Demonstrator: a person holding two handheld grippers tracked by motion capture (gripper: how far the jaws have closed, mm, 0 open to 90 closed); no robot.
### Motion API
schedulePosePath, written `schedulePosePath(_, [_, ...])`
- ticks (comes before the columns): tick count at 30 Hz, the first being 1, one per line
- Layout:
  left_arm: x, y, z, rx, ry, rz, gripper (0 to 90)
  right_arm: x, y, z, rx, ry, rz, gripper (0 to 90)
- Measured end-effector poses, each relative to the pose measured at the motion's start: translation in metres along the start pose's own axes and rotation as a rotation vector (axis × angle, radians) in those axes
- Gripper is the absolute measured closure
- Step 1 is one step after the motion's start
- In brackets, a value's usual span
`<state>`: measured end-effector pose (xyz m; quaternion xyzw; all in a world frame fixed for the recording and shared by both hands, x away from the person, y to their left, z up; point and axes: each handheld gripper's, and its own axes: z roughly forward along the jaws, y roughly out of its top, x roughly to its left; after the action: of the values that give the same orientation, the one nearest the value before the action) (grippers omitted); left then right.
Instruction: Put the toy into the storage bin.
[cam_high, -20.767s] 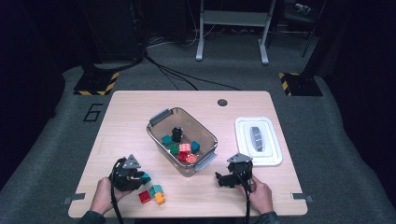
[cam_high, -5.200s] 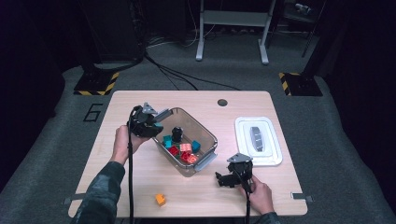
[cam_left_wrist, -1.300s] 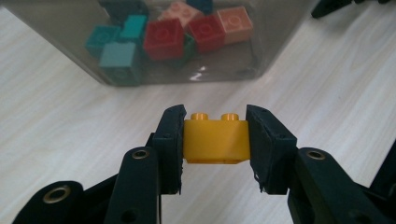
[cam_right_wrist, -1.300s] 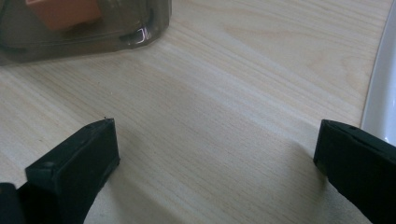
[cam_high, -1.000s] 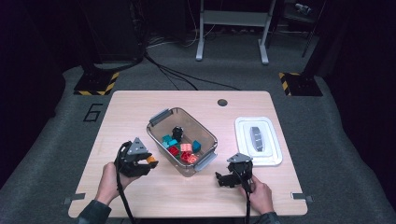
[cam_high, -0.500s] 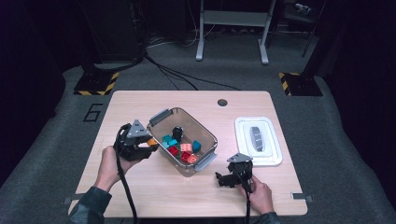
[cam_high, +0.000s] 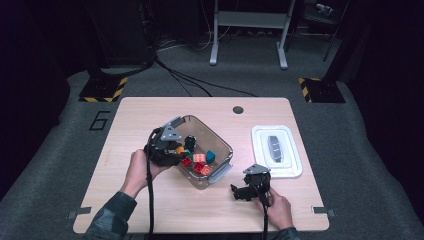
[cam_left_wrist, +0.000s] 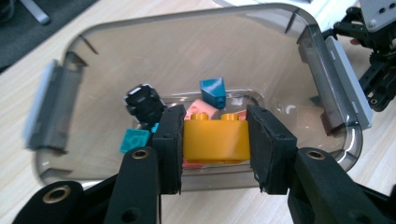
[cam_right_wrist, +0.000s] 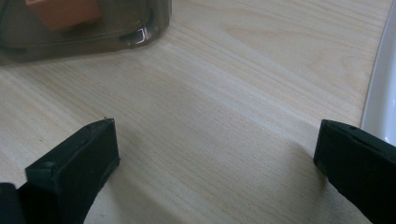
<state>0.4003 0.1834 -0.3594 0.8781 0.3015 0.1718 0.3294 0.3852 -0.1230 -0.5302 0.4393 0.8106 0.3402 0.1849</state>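
Note:
My left gripper (cam_left_wrist: 214, 142) is shut on an orange brick (cam_left_wrist: 215, 139) and holds it above the near rim of the clear plastic bin (cam_left_wrist: 79, 51). From above, that gripper (cam_high: 172, 148) hangs over the bin's (cam_high: 216, 137) left side. Inside the bin lie teal bricks (cam_left_wrist: 213, 91), a pink brick (cam_left_wrist: 201, 108), red bricks (cam_high: 192, 163) and a black piece (cam_left_wrist: 143, 101). My right gripper (cam_high: 239, 192) rests open near the table's front right, nothing between its jaws; its own view shows bare wood (cam_right_wrist: 215, 116) between them.
A white lid (cam_high: 276, 150) with a grey handle lies right of the bin, and its edge (cam_right_wrist: 378, 102) borders the right gripper view. The bin's corner (cam_right_wrist: 140, 28) lies just ahead of my right gripper. A dark grommet hole (cam_high: 238, 109) sits at the table's far edge.
My left gripper has carried the orange brick from the table's front left up and to the right, until it is over the bin. The right gripper has stayed put.

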Motion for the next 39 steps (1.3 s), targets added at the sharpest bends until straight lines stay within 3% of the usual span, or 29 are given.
schedulePosePath(9, [-0.008, -0.003, 0.014, 0.066, -0.059, -0.007, 58.8, 0.000, 0.000, 0.000, 0.000, 0.000, 0.000, 0.0])
schedulePosePath(18, [-0.009, -0.008, 0.021, 0.085, -0.087, -0.038, 58.2, 0.000, 0.000, 0.000, 0.000, 0.000, 0.000, 0.0])
schedulePosePath(20, [-0.010, -0.009, 0.023, 0.090, -0.088, -0.040, 54.3, 0.000, 0.000, 0.000, -0.001, 0.000, 0.000, 0.0])
schedulePosePath(22, [-0.009, -0.010, 0.022, 0.087, -0.091, -0.049, 43.8, 0.000, 0.000, 0.000, 0.000, 0.000, 0.000, 0.0])
schedulePosePath(25, [-0.007, -0.014, 0.016, 0.060, -0.081, -0.061, 30.9, 0.000, 0.000, 0.000, 0.000, 0.000, 0.000, 0.0])
schedulePosePath(31, [-0.003, -0.028, 0.000, 0.020, -0.035, -0.079, 16.7, 0.000, 0.000, 0.000, -0.001, 0.000, 0.000, 0.0])
schedulePosePath(39, [0.011, -0.068, -0.014, -0.006, 0.029, -0.135, 14.3, 0.000, 0.000, 0.000, 0.000, 0.000, 0.000, 0.0])
